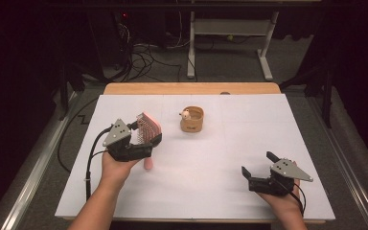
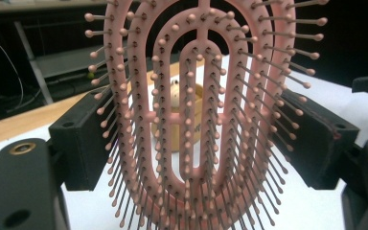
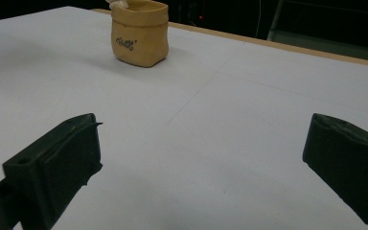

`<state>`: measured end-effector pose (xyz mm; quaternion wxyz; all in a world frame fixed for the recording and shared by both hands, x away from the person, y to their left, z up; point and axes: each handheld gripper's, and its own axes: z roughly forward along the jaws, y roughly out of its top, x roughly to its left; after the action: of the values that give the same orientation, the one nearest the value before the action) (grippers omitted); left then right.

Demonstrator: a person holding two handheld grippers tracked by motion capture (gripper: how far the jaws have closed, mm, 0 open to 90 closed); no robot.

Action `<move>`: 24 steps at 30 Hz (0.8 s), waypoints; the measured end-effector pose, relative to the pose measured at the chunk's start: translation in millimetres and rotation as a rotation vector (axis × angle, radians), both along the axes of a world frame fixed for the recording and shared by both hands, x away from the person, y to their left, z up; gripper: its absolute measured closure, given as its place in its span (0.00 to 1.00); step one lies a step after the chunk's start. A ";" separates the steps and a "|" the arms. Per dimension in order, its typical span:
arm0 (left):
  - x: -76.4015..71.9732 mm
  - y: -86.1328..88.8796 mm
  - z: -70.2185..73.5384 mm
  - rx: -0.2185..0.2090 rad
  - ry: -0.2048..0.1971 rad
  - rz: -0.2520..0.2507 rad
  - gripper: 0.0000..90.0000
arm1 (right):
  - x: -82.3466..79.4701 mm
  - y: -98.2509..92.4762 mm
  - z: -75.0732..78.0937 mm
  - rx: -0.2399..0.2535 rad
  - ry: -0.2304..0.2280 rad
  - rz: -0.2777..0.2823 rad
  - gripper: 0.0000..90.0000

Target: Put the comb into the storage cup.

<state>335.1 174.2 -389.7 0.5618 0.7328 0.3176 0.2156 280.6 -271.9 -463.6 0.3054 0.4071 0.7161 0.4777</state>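
Two grippers, left fingers point(image 2: 76, 148) pinching pink hairbrush point(image 2: 196, 120), right fingers point(image 3: 62, 163) spread, lettering on tan cup point(image 3: 141, 33).

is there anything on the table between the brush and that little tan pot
Nothing visible. The pink brush, gripped in the left hand-held gripper, has only bare white table between it and the tan pot.

We see a tan pot point(image 1: 192, 120) upper middle of the high view, on a white sheet point(image 1: 249, 129), small pale figure point(image 1: 185, 114) at its rim. Wooden table edge point(image 1: 191, 88) above it; grey desk frame point(image 1: 230, 28) and cables point(image 1: 143, 57) top of frame.
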 end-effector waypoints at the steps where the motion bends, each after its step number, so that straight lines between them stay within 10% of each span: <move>1: 0.1 0.1 0.0 -0.006 -0.004 0.000 0.22 | -0.3 -0.2 0.4 0.000 -0.002 -0.002 0.00; 24: -16.8 -12.9 -2.5 -0.029 -0.047 -0.048 0.22 | -1.8 2.9 0.5 0.011 -0.008 -0.013 0.00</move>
<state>318.2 161.3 -392.1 0.5846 0.7268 0.2895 0.2147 278.8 -269.0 -463.1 0.3093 0.4114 0.7095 0.4813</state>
